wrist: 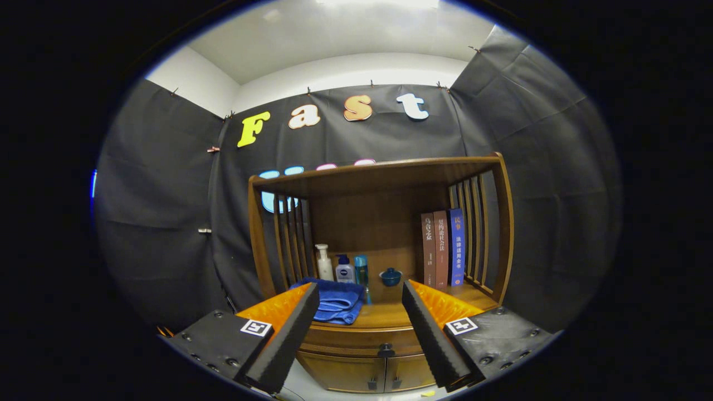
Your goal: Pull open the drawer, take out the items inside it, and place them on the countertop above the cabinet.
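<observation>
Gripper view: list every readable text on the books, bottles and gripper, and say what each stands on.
Nothing can be quoted with certainty.
Three books: Chinese characters on the spines, too small to read surely.
Three bottles: labels too blurred to read.
Hand-held gripper, open, blue towel just beyond its fingers: a square black-and-white marker on each finger, no words.
</observation>
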Demonstrator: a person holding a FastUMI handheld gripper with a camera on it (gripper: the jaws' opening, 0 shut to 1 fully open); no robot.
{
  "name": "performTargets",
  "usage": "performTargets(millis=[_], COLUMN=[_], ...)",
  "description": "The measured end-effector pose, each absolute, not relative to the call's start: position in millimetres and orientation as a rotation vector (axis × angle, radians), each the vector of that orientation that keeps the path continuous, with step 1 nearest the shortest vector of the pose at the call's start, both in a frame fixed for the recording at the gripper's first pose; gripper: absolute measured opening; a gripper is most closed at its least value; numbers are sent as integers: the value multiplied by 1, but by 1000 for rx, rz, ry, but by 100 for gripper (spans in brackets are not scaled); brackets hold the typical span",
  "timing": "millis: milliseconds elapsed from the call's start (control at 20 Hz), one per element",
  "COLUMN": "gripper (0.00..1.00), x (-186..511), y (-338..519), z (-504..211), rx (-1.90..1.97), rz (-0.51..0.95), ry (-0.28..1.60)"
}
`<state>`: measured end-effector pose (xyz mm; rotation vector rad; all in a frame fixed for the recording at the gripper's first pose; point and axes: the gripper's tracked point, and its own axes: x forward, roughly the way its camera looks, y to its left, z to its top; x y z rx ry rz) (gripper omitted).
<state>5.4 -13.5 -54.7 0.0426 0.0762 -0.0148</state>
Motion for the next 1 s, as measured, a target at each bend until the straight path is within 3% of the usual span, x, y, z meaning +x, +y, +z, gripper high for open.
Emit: performTargets(millis=[1000], gripper=[96], x=[70], y=[-59], z=[-302], rx=[88], rz=[-111], ry=[465])
